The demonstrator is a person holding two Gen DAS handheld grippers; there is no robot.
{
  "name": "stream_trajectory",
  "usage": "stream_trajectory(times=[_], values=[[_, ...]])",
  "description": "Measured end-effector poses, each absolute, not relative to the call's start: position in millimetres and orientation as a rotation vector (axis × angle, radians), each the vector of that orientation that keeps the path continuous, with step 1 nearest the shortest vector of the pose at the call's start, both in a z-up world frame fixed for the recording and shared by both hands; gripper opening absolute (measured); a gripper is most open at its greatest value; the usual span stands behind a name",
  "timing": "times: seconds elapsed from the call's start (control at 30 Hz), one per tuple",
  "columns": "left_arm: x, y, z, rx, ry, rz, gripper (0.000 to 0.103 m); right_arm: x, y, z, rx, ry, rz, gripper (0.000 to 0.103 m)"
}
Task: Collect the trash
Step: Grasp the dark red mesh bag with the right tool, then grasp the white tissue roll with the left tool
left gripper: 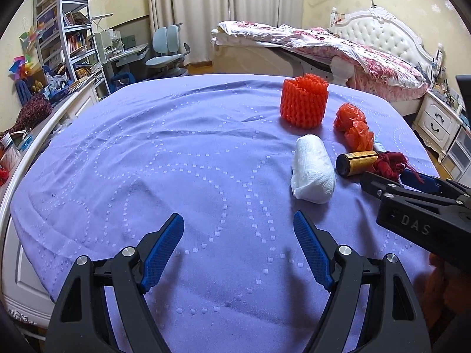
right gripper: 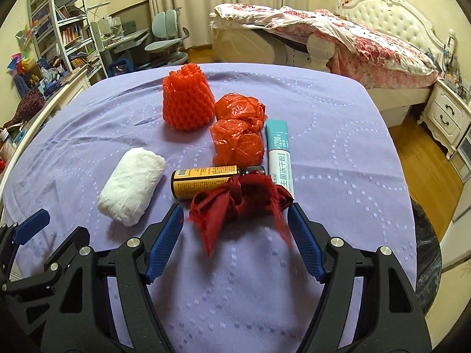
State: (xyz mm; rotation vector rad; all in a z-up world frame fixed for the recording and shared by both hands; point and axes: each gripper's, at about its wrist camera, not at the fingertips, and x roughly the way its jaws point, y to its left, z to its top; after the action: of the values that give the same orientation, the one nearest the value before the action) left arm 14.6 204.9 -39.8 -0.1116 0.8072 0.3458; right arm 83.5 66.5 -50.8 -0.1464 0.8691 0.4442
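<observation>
Right claw (right gripper: pixel 235 220) jaws apart, nothing gripped. Dark red ribbon bow (right gripper: pixel 238 200), frayed and knotted, lies between its fingertips on the lilac-covered desk (right gripper: pixel 338 176). Left claw (left gripper: pixel 238 229) apart, empty.

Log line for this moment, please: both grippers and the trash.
left gripper: open, empty | right gripper: open, fingers either side of dark red ribbon bow | paper wad, brown bottle: on purple cloth

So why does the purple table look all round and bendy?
Fisheye lenses: in the left wrist view the purple cloth bulges and the bookshelf curves; in the right wrist view dark corners ring the picture, and the red ribbon looks slightly smeared.
</observation>
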Motion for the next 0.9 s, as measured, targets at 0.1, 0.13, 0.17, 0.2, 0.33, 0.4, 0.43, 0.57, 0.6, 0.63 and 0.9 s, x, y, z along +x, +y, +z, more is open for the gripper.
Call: stream_trajectory(times=[0.1, 0.13, 0.17, 0.2, 0.33, 0.4, 0.43, 0.57, 0.6, 0.63, 0.9], values=[[17.5, 204.5, -39.1, -0.113, 0.805, 0.339, 0.077, 86.7, 67.4, -52.1, -0.15, 0.883, 0.44, 0.056], [18.0, 204.0, -39.1, -0.112, 0.805, 0.337, 0.077, 87.1, 66.7, -53.1, -0.145, 0.894, 0.449, 0.055], [18.4, 203.5, -39.3, -0.11, 0.805, 0.335, 0.077, 87.0, 65.3, -52.7, -0.145, 0.893, 0.451, 0.051], [19.1, 202.8, -39.3, -0.109, 0.806, 0.333, 0.077, 85.3, 64.5, -52.0, -0.151, 0.891, 0.454, 0.046], [20.9, 199.0, -38.2, -0.109, 0.803, 0.319, 0.077, 81.1, 58.1, -52.7, -0.173, 0.89, 0.456, 0.03], [22.1, 197.1, -38.4, -0.108, 0.803, 0.312, 0.077, 79.8, 52.1, -53.0, -0.162, 0.891, 0.453, 0.03], [22.7, 195.9, -38.5, -0.107, 0.804, 0.308, 0.077, 78.5, 48.7, -52.7, -0.156, 0.891, 0.45, 0.03], [24.8, 192.0, -38.8, -0.1, 0.802, 0.297, 0.077, 74.3, 35.3, -52.7, -0.141, 0.892, 0.447, 0.03], [25.5, 191.5, -38.8, -0.101, 0.801, 0.295, 0.077, 73.7, 32.8, -52.5, -0.141, 0.891, 0.446, 0.03], [25.9, 191.8, -38.6, -0.102, 0.799, 0.293, 0.077, 72.7, 29.1, -52.4, -0.142, 0.89, 0.443, 0.03], [37.3, 184.4, -37.5, -0.105, 0.794, 0.263, 0.079, 73.4, 3.6, -53.1, -0.132, 0.886, 0.413, 0.03]])
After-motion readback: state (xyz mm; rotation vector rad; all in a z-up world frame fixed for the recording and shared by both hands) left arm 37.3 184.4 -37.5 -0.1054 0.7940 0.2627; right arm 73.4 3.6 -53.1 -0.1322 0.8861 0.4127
